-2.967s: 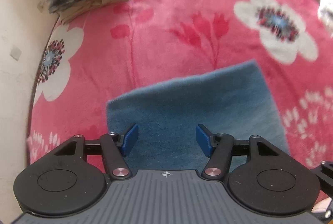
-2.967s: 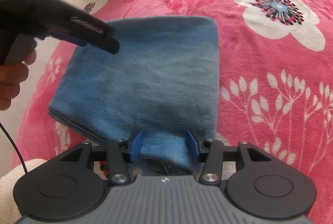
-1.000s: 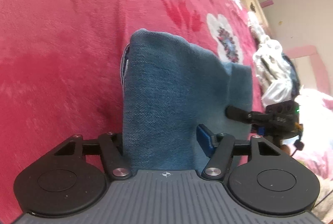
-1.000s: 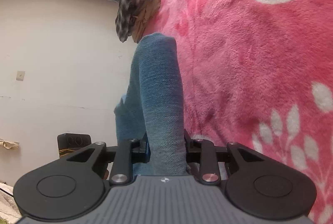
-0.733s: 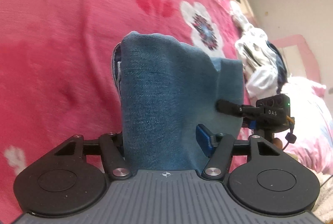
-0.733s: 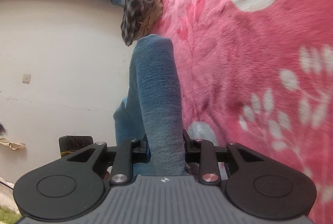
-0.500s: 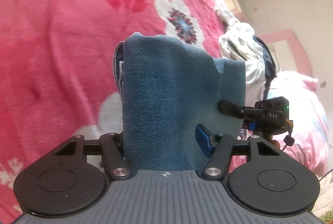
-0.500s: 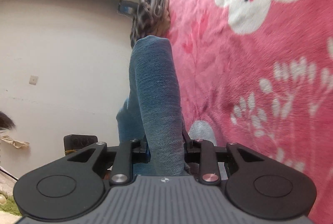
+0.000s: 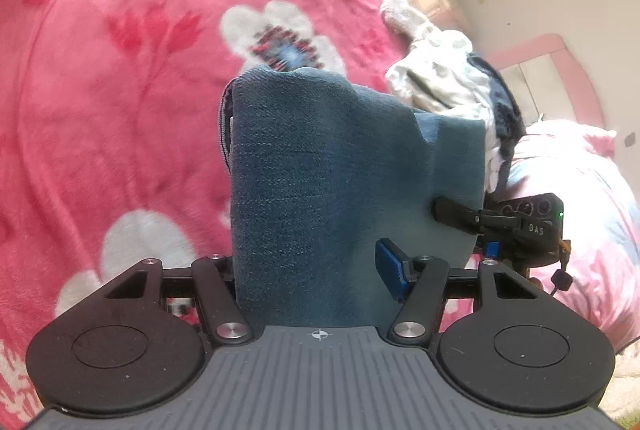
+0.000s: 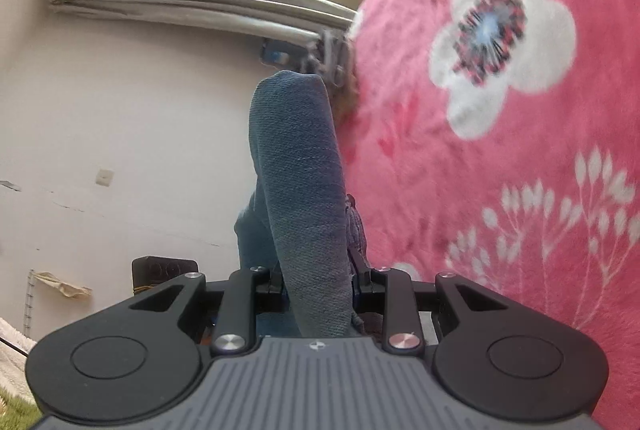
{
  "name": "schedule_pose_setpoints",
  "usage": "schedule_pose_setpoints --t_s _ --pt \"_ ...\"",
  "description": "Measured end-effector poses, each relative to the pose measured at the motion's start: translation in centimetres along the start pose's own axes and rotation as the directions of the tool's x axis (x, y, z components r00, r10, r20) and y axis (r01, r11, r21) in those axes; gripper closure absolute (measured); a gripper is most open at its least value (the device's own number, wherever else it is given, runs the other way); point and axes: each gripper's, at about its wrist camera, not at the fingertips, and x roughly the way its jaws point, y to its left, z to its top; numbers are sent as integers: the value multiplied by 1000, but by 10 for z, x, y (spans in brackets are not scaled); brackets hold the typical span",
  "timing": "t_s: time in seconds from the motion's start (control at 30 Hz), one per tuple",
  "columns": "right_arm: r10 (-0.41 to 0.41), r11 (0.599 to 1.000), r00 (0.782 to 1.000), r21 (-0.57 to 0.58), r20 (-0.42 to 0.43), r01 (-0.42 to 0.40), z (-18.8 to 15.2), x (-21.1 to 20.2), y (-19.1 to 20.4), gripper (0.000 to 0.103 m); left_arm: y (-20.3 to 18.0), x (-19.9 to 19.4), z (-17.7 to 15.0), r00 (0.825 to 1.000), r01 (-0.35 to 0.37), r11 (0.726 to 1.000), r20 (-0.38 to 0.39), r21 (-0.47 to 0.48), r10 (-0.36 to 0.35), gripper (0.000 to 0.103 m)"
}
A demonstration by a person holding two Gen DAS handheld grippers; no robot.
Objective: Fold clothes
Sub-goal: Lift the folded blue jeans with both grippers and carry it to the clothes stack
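**A:** Above the pink flowered blanket [image 9: 100,110], where is the folded denim garment [image 9: 320,182] being held, and by what?

**B:** It is carried clear of the blanket between both tools. On the right gripper [image 10: 318,284] the fingers are set narrow and clamped on the near end of the thick folded roll, as is seen in the right wrist view. On the left gripper [image 9: 310,272] the fingers stand about half apart; the cloth fills the gap, the left finger is hidden behind it, and the blue pad [image 9: 390,272] on the right lies against its edge. A hold on the garment is judged likely there, though firm pressure cannot be confirmed.

**A:** Which step is judged to be in hand?

**B:** The finished bundle is probably being carried to a resting place, perhaps the pile of clothes [image 10: 330,60] at the far edge of the blanket by the wall.

**A:** How is that done well?

**B:** Both grips should be kept level with each other, so that the layers are not twisted or pulled apart. The spacing between the tools should be kept fixed, since the fold would sag if they were brought together. The heap of unfolded laundry [image 9: 448,86] at the far right should be avoided. The garment should be lowered flat, and released only once its underside is fully supported.
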Motion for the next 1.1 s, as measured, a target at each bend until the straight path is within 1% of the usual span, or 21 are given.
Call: schedule_pose_setpoints --t_s 0.17,0.3,0.43,0.57,0.63,0.67,0.8,0.9,1.0,1.1 --pt "19 999 1000 -41 -3 -19 46 -28 61 73 -52 -34 36 1000 2 1000 24 -23 -1 42" --pt "28 994 1000 -106 6 -27 88 -31 110 73 -73 -59 77 997 19 1000 74 -24 -17 42" --pt "34 985 999 -168 29 -28 130 -11 146 73 -63 -73 124 992 47 999 115 -8 -46 42" --pt "18 982 997 -188 76 -3 163 30 172 73 -28 -83 174 988 91 996 126 15 -92 42" --pt "19 983 995 -183 95 -2 177 62 182 73 -1 -94 197 985 115 993 129 20 -117 42" --pt "24 985 995 -173 93 -8 185 84 185 73 13 -101 206 983 123 992 136 18 -124 42" --pt "45 990 996 -136 80 -34 218 177 195 73 82 -139 241 977 101 995 192 -7 -98 42" --pt "74 991 997 -116 23 -71 247 266 196 73 146 -164 263 966 98 993 247 -67 -79 42" --pt "99 992 995 -78 -32 -101 274 351 188 73 207 -177 292 962 79 992 268 -100 -50 42" --pt "98 994 993 -42 -74 -101 295 428 179 73 267 -189 322 958 59 990 287 -131 -19 42"
